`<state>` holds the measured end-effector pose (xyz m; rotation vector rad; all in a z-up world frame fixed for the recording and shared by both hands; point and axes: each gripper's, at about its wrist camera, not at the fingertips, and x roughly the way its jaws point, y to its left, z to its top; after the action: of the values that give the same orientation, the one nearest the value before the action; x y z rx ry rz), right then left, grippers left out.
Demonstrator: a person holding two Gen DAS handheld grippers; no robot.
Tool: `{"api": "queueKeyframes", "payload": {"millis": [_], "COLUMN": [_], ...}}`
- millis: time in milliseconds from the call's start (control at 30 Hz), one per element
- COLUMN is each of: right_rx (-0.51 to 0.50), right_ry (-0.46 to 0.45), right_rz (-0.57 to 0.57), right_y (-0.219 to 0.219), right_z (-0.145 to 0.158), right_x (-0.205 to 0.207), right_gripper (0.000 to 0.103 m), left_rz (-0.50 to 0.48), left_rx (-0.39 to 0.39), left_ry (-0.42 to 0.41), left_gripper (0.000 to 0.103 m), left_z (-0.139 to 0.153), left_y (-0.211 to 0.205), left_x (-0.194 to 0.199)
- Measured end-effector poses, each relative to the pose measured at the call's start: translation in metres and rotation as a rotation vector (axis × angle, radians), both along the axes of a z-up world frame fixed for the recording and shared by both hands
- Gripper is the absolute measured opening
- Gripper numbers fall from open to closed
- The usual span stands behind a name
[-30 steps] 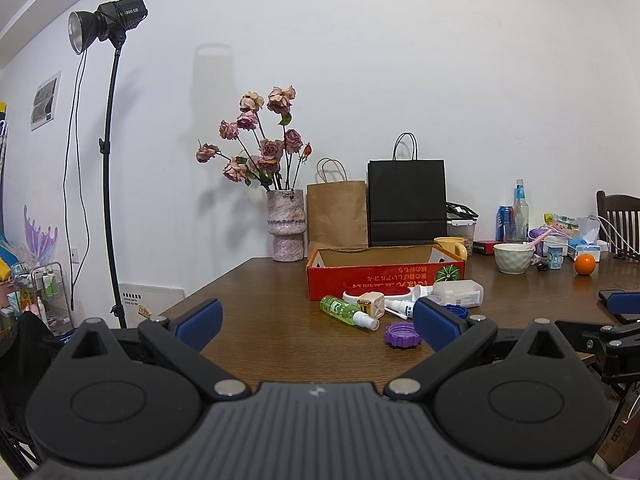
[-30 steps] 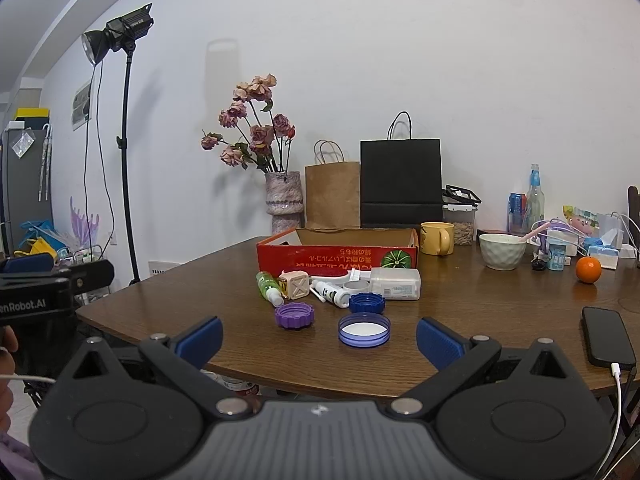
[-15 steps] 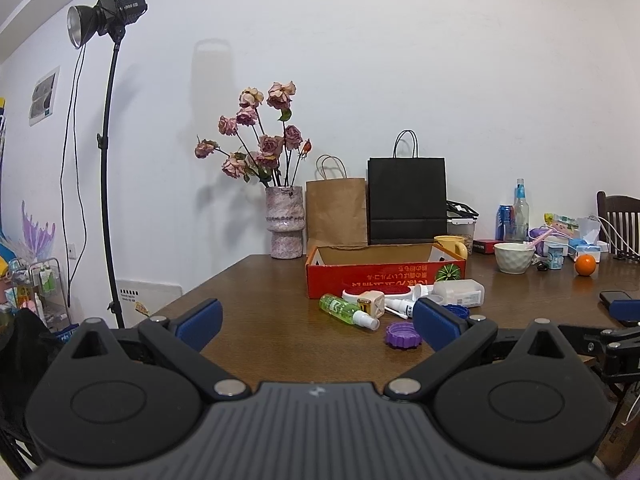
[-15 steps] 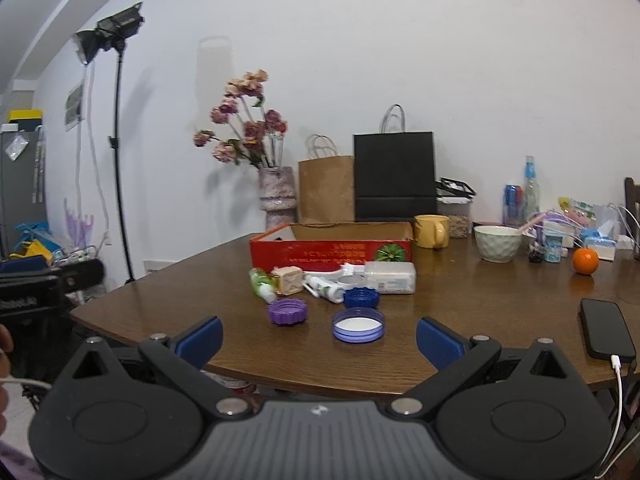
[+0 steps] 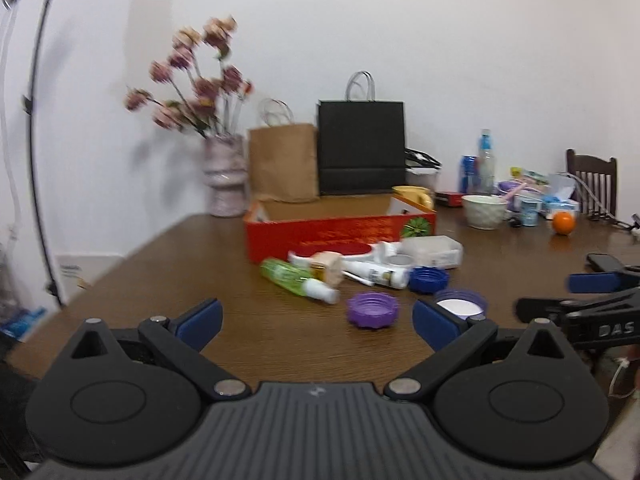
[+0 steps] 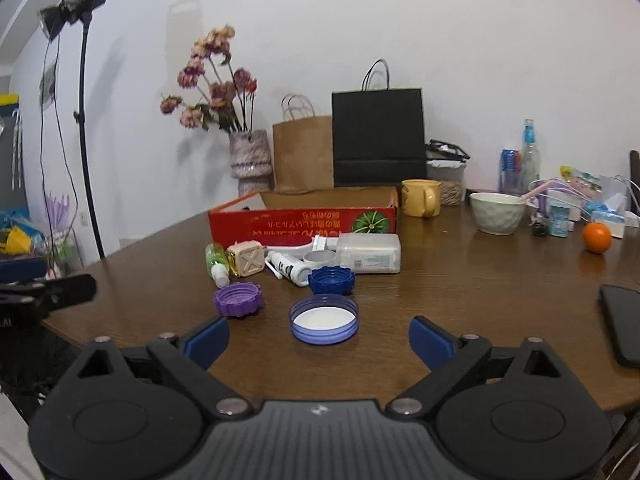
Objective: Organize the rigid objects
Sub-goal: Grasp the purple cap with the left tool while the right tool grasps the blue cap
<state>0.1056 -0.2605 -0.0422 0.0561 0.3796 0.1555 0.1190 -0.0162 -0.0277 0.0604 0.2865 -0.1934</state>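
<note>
A red cardboard box stands open on the brown table. In front of it lie a green spray bottle, a beige cube, a white tube, a clear plastic box, a dark blue cap, a purple cap and a light blue lid. My right gripper is open and empty, just short of the light blue lid. My left gripper is open and empty, near the purple cap and green bottle.
A vase of flowers, brown bag and black bag stand behind the box. A yellow mug, white bowl, orange and bottles sit at the right. A phone lies near the right edge.
Both grippers have moved forward and closer to the table, so the objects look larger and lower. Both stay open and empty.
</note>
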Motion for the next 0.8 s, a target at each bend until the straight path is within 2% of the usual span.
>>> {"api": "queueKeyframes", "payload": {"millis": [133,233,300,400,467,600,667,800], "right_rx": [-0.028,-0.036,-0.036,-0.015,-0.019,-0.052,-0.05,-0.052], "right_ry": [0.028,0.047,0.062,0.095,0.12,0.178,0.191,0.229], "right_rz": [0.021,0.036,0.049,0.081,0.095,0.107,0.108,0.101], "right_y": [0.004,0.002,-0.002,-0.008,-0.009,-0.005,-0.004,-0.005], "right_z": [-0.003,-0.001,0.0,0.0,0.0,-0.008,-0.012,-0.021], "right_x": [0.034,0.062,0.083,0.116,0.136,0.17,0.18,0.194], "right_gripper": [0.092,0.092,0.09,0.089,0.086,0.075,0.072,0.071], "left_rz": [-0.068,-0.085,-0.097,-0.097,-0.091,-0.082,-0.074,-0.068], "left_rx": [-0.017,-0.002,-0.026,-0.04,-0.029,-0.024,-0.017,-0.017], "left_ry": [0.016,0.12,0.194,0.256,0.267,0.324,0.347,0.377], "left_gripper": [0.103,0.103,0.103,0.103,0.098,0.074,0.071,0.065], "left_z": [-0.012,-0.019,-0.023,-0.028,-0.029,-0.034,-0.038,-0.042], "left_y": [-0.016,-0.032,-0.038,-0.045,-0.051,-0.055,-0.056,-0.056], "left_x": [0.032,0.063,0.082,0.109,0.122,0.146,0.152,0.158]}}
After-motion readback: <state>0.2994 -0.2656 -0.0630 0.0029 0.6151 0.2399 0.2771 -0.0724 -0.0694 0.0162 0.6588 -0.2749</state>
